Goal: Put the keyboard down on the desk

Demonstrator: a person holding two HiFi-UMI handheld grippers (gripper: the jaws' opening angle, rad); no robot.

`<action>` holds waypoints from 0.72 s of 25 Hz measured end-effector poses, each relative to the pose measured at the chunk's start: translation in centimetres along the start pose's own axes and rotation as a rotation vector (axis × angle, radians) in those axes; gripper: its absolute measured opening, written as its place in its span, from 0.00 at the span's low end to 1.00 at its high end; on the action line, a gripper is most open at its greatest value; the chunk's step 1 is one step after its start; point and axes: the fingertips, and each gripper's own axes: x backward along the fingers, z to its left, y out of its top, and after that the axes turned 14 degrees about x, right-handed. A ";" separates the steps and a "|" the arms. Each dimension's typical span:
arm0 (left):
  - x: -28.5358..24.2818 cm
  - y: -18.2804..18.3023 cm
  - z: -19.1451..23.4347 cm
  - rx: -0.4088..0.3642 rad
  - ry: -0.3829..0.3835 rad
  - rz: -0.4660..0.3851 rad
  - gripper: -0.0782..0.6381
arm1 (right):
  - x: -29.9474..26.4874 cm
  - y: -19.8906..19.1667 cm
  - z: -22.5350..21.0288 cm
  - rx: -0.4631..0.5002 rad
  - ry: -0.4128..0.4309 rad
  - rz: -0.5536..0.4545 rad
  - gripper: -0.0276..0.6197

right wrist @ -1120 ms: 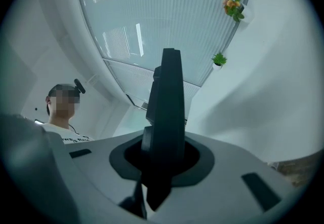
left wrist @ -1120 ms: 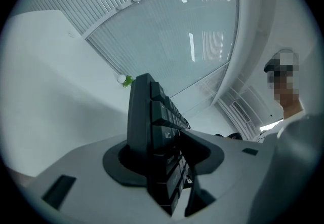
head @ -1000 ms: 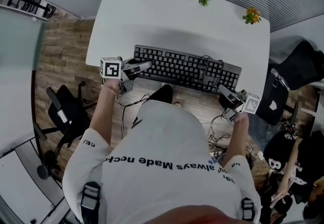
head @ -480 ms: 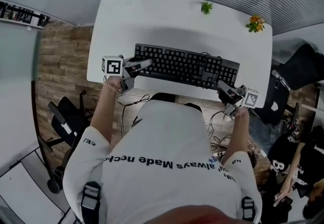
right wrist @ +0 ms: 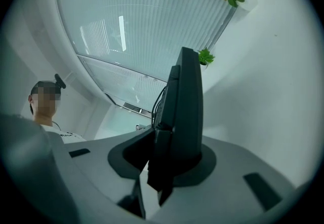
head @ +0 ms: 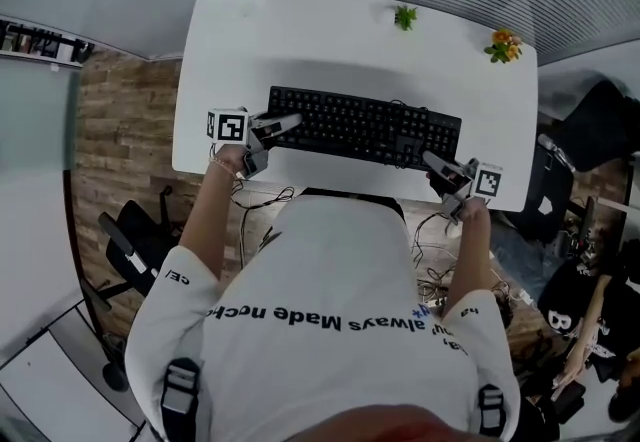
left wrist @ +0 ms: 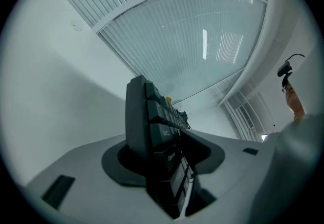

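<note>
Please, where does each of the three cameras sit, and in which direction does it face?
Head view: above the person, facing steeply down at the desk, keyboard, left gripper, right gripper; back and arms show.
Left gripper view: on the left gripper, facing along the keyboard it clamps, toward the blinds.
Right gripper view: on the right gripper, facing along the keyboard's other end; person's head shows left.
Shared: keyboard in all.

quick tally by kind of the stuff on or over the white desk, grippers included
keyboard: 1
small potted plants: 2 (green one, orange-flowered one)
grippers: 2 (left gripper and right gripper, each clamped on one end of the keyboard)
total: 5
</note>
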 end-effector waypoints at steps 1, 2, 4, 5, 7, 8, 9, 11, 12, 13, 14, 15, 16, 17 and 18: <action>-0.3 0.0 0.4 0.001 0.002 0.000 0.43 | 0.0 -0.1 -0.4 -0.003 -0.008 0.006 0.22; -0.5 -0.1 0.8 0.002 0.009 -0.001 0.43 | -0.1 -0.3 -0.9 -0.009 -0.016 0.010 0.23; -1.0 -0.1 1.6 0.000 0.027 -0.007 0.44 | -0.1 -0.6 -1.8 -0.026 -0.032 0.012 0.24; -1.1 -0.1 2.0 -0.001 0.035 -0.010 0.44 | -0.1 -0.6 -2.2 -0.033 -0.039 0.012 0.24; -1.4 -0.2 2.6 -0.003 0.049 -0.016 0.45 | -0.1 -0.7 -2.8 -0.041 -0.052 0.012 0.25; -1.4 -0.2 3.0 -0.006 0.057 -0.017 0.45 | -0.2 -0.7 -3.1 -0.044 -0.059 0.014 0.25; -1.5 -0.1 3.3 -0.009 0.065 -0.018 0.46 | -0.3 -0.8 -3.4 -0.048 -0.067 0.018 0.26; -1.7 -0.1 3.9 -0.016 0.083 -0.017 0.47 | -0.4 -1.0 -4.0 -0.058 -0.083 0.028 0.27; -1.8 0.0 4.1 -0.021 0.091 -0.015 0.47 | -0.4 -1.1 -4.4 -0.060 -0.095 0.036 0.28; -2.0 0.0 4.3 -0.028 0.099 -0.013 0.48 | -0.4 -1.3 -4.8 -0.064 -0.110 0.044 0.29; -2.2 0.0 4.6 -0.037 0.107 -0.010 0.48 | -0.5 -1.6 -5.3 -0.069 -0.125 0.052 0.31; -2.3 0.0 4.8 -0.045 0.115 -0.006 0.48 | -0.5 -1.7 -5.7 -0.072 -0.133 0.057 0.32; -2.5 0.1 5.2 -0.052 0.125 -0.004 0.49 | -0.7 -1.9 -6.0 -0.076 -0.138 0.062 0.33; -2.7 0.1 5.5 -0.057 0.135 -0.003 0.49 | -0.8 -2.0 -6.4 -0.083 -0.145 0.067 0.34; -2.9 0.1 5.8 -0.062 0.144 -0.002 0.49 | -0.8 -2.2 -6.7 -0.089 -0.153 0.071 0.35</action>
